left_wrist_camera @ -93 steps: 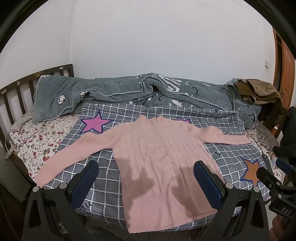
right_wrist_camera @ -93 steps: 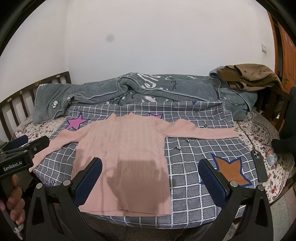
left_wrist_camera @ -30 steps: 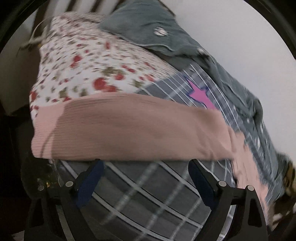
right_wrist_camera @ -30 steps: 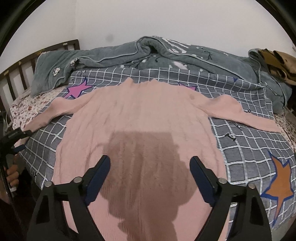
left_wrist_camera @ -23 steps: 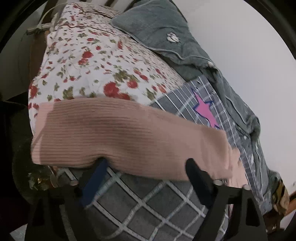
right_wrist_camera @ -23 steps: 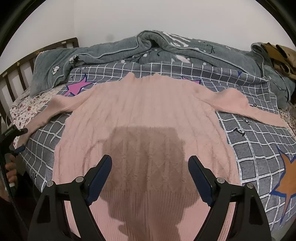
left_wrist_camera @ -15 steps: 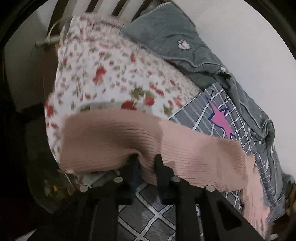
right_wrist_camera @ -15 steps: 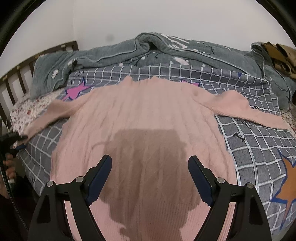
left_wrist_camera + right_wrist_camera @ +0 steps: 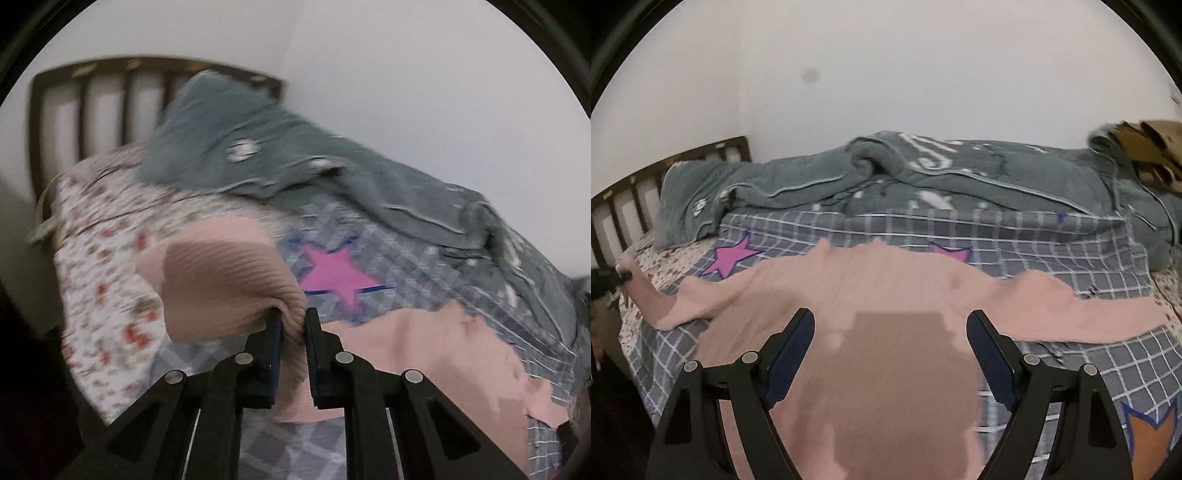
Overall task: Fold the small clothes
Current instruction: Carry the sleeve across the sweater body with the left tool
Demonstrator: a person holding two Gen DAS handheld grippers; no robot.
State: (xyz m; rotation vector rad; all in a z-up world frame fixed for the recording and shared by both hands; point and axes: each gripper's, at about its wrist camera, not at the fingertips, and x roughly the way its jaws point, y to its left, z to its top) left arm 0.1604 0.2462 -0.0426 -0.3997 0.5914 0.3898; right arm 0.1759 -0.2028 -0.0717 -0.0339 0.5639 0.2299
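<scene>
A pink ribbed sweater (image 9: pixel 886 295) lies face down and spread out on a grey checked cover on the bed. My left gripper (image 9: pixel 293 321) is shut on the sweater's left sleeve (image 9: pixel 225 284) near the cuff and holds it lifted off the bed. From the right wrist view the raised cuff (image 9: pixel 635 280) shows at the far left. My right gripper (image 9: pixel 890 332) is open and empty, hovering over the sweater's body. The right sleeve (image 9: pixel 1108 317) lies flat and stretched out.
A rumpled grey blanket (image 9: pixel 923 184) lies along the wall side of the bed. A wooden headboard (image 9: pixel 110 110) stands at the left. A floral sheet (image 9: pixel 103 258) covers the left edge. Brown clothes (image 9: pixel 1152 147) are piled at the far right.
My left gripper closed on the left sleeve near the cuff and lifted it, swinging toward the sweater body. My right gripper moved closer over the sweater's body and stayed open.
</scene>
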